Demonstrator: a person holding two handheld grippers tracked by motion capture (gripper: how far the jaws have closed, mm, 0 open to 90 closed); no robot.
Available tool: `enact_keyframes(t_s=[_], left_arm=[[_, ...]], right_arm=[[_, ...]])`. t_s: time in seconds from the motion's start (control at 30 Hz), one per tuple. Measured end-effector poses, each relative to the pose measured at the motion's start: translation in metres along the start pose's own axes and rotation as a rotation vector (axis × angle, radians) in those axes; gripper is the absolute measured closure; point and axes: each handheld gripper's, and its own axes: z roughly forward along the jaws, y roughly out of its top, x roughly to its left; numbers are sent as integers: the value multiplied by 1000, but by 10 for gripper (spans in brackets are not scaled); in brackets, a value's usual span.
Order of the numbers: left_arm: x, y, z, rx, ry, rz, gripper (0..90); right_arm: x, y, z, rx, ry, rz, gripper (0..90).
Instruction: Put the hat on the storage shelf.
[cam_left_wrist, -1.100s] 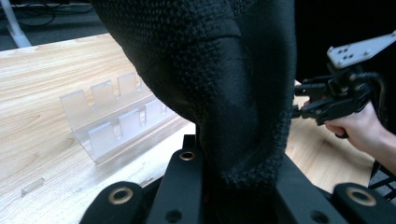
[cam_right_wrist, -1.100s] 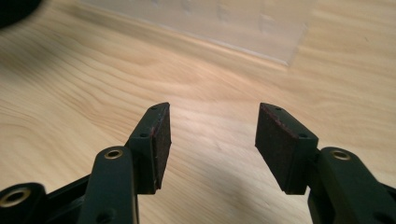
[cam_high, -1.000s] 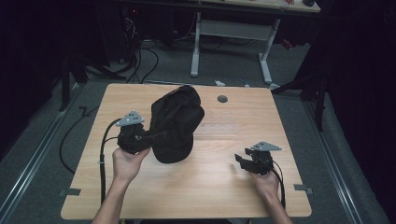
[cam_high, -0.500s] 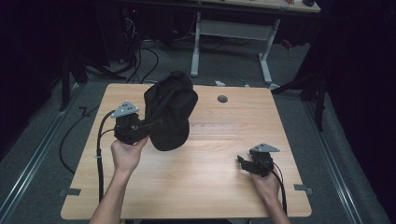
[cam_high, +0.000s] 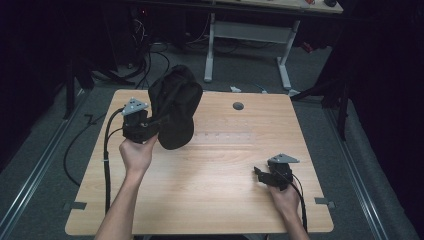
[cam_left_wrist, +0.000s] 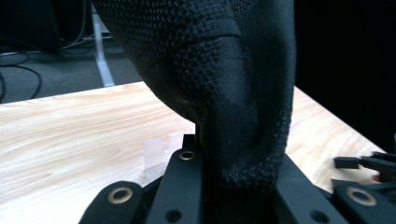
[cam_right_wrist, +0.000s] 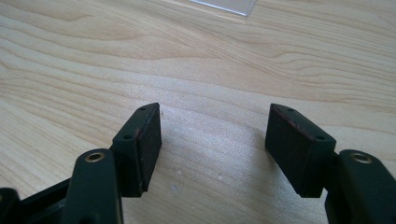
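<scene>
left claw (cam_high: 155, 125): clamped tight on a fold of the black cap (cam_high: 174, 106), you can see the knit fabric pinched right between its jaws in the left gripper view

black cap: hanging up off the tabletop (cam_high: 210, 200), over the far left part of it, not far from the far edge

cap fabric (cam_left_wrist: 219, 84): coarse, bumpy weave, all black, no logo or tag I can read anywhere on it

right claw (cam_high: 260, 174): jaws have just been opening and now stand wide apart, nothing between them, just bare wood under the pads (cam_right_wrist: 148, 140)

right claw spot: low over the tabletop near the near right corner, well apart from the cap

tabletop: light wood grain, a small round dark hole (cam_high: 238, 106) close to the far edge

writing: none I can make out on the claws or the wood

other stuff: a strip of clear tape (cam_right_wrist: 224, 5) on the wood just past the right claw
</scene>
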Motion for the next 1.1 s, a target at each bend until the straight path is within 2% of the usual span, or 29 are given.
enact_keyframes(t_s=[0.1, 0.2, 0.4, 0.67, 0.8, 0.93, 1.03, 1.1], left_arm=[[1, 1, 4, -7, 23, 17, 854], [3, 1, 8, -15, 41, 7, 853], [9, -2, 18, -20, 90, 27, 853], [10, -6, 26, -33, 119, 42, 852], [8, -10, 35, -26, 137, 79, 852], [4, -15, 43, -34, 156, 98, 851], [2, -21, 47, -37, 168, 130, 850], [4, -23, 50, -38, 173, 131, 850]], right_arm=[[0, 0, 0, -1, 0, -3, 363], [0, 0, 0, -1, -1, -3, 363], [0, 0, 0, 0, -1, -1, 363], [0, 0, 0, -1, -2, 1, 361], [1, 0, 0, -4, -8, -6, 362], [1, 0, 0, -3, -4, -3, 362], [2, 0, 0, -4, -12, -11, 362], [2, 0, 0, -7, -14, -20, 362]])
